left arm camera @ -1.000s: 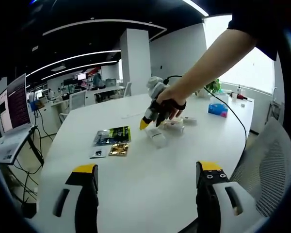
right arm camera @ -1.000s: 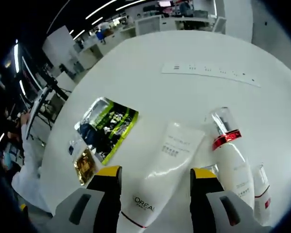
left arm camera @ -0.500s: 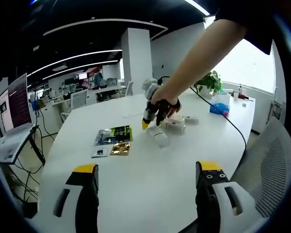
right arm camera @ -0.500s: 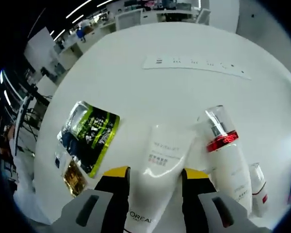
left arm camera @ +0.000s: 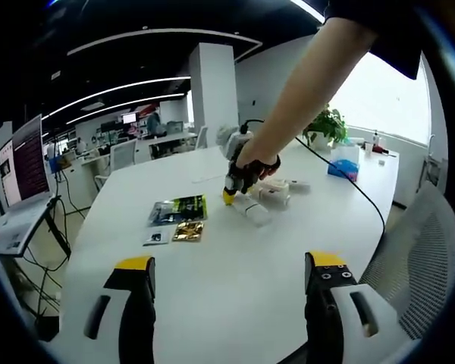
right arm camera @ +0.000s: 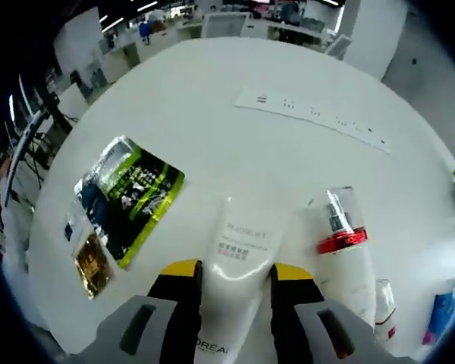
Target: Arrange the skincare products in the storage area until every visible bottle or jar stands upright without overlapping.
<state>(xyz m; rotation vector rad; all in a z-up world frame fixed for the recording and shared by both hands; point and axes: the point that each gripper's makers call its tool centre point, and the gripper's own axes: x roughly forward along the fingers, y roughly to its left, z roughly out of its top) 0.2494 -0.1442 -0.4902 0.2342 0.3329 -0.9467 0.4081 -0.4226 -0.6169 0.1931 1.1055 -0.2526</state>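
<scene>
A white L'Oreal tube [right arm camera: 241, 243] lies flat on the white table [right arm camera: 212, 98], and my right gripper [right arm camera: 235, 267] is shut on its lower part, one jaw pressing each side. To its right lies a white bottle with a red band and clear cap [right arm camera: 347, 262], and a smaller white bottle [right arm camera: 384, 309] lies beside that. In the left gripper view a person's hand holds the right gripper [left arm camera: 230, 195] down on the tube [left arm camera: 255, 211] at mid-table. My left gripper [left arm camera: 230, 263] hovers open over the near table edge, holding nothing.
A green and black sachet [right arm camera: 129, 193], a gold sachet [right arm camera: 91, 263] and a small pale one [left arm camera: 154, 238] lie left of the tube. A white power strip [right arm camera: 318, 121] runs across the far side. A blue box [left arm camera: 341, 168] and a laptop [left arm camera: 19, 178] sit at the edges.
My right gripper's jaws have narrowed from wide apart onto the sides of the white tube. In the left gripper view the hand with that gripper has come down lower on the tube.
</scene>
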